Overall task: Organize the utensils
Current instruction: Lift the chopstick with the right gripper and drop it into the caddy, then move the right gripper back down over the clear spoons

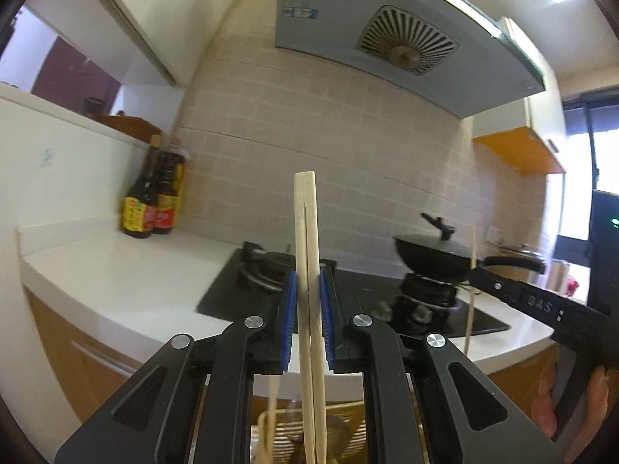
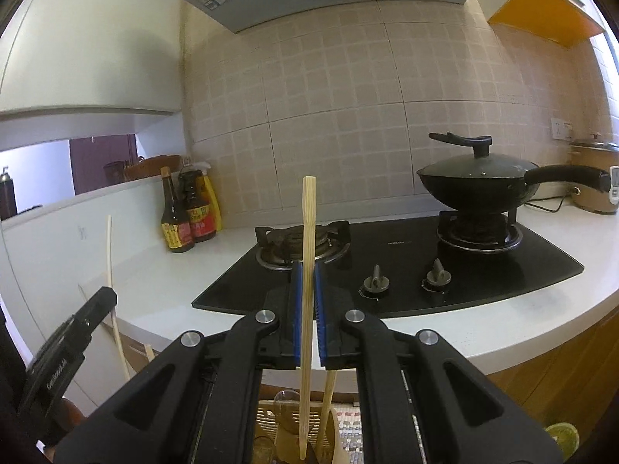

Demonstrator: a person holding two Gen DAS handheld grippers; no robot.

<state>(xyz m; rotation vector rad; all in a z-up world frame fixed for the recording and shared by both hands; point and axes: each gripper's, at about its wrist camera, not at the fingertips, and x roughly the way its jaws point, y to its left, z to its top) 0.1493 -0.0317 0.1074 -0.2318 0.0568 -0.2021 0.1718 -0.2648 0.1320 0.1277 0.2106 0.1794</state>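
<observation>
My left gripper (image 1: 308, 282) is shut on a pair of pale wooden chopsticks (image 1: 305, 232) that stand upright between its blue pads. My right gripper (image 2: 308, 282) is shut on another wooden chopstick (image 2: 308, 224), also upright. Both are held in front of the counter edge, above a beige slotted utensil holder (image 2: 271, 417) with several wooden utensils in it, seen low between the fingers. The holder also shows in the left wrist view (image 1: 278, 437). The right gripper's body shows at the right of the left wrist view (image 1: 541, 305) with its chopstick (image 1: 471, 290); the left gripper shows at the lower left of the right wrist view (image 2: 73, 336).
A black gas hob (image 2: 387, 266) lies in the white counter (image 2: 154, 290). A black lidded wok (image 2: 479, 181) sits on its right burner. Sauce bottles (image 2: 185, 216) stand at the back left corner. A rice cooker (image 2: 594, 174) is far right. A range hood (image 1: 406, 31) hangs overhead.
</observation>
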